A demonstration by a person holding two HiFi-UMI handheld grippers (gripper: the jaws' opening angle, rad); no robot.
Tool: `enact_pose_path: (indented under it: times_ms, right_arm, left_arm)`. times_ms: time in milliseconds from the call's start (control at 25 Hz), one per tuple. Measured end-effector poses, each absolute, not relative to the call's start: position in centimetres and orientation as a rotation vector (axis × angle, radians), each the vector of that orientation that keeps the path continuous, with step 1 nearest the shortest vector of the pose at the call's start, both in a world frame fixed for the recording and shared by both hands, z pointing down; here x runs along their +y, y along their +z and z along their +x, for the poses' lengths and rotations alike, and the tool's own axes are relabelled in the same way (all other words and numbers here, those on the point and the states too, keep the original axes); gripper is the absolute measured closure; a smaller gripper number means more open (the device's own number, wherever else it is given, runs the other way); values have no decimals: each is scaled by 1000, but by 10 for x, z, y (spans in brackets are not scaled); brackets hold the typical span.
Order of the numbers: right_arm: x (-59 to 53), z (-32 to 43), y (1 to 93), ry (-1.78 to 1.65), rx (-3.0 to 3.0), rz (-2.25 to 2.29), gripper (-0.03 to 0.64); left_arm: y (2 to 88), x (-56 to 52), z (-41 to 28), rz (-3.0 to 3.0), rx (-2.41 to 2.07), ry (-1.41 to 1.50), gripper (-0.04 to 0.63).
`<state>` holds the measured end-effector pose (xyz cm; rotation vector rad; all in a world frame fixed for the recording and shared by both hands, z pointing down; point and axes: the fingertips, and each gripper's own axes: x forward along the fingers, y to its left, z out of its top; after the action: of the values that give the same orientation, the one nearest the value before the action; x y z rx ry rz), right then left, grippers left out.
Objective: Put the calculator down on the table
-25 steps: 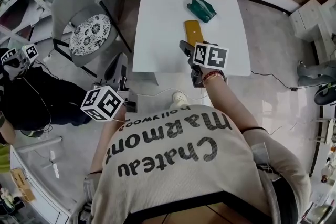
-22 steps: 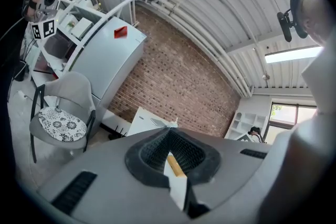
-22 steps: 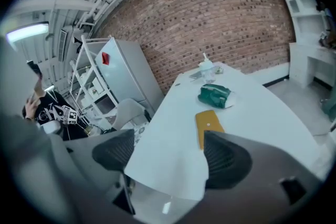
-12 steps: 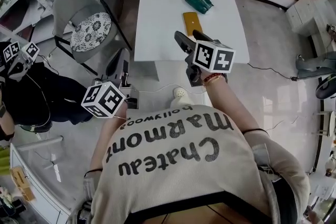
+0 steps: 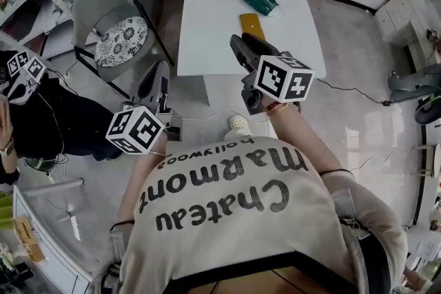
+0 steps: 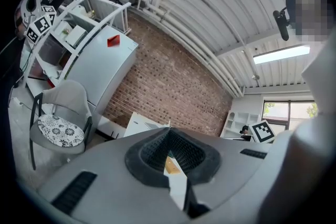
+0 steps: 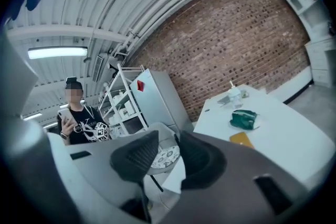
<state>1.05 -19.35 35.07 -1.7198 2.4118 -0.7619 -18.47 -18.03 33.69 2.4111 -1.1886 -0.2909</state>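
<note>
right gripper [image 5: 248, 48] risen from calculator [image 5: 252, 25], fingers [image 7: 134, 157] closing, slightly apart, empty | left gripper [image 6: 168, 132] seemingly together | green pouch [image 5: 260, 0] nearby

Brick wall [image 7: 236, 34] at the far end — grey chair [image 5: 103, 3] left of the white table [image 5: 213, 31], pale glossy floor [image 5: 358, 79].

Loft-style office or studio
Brick wall [image 7: 236, 44] upper right, white metal shelving [image 7: 119, 105] centre left, long white table [image 7: 286, 139] lower right.
</note>
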Motion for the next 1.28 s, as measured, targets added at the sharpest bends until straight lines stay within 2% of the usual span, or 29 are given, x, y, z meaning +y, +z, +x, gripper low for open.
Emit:
enact_pose_path:
  times_ms: [280, 720, 1280]
  right_arm:
    - [-198, 20, 333, -724, 2428, -1619, 610]
    - [-216, 44, 308, -637, 2503, -1569, 614]
    - [-220, 61, 328, -662, 2579, -1602, 614]
  left_arm:
    - [326, -184, -168, 2423, -1213, -317, 594]
    - [306, -191, -145, 2392, -1302, -360, 594]
    - [312, -191, -127, 2374, -1343, -356, 594]
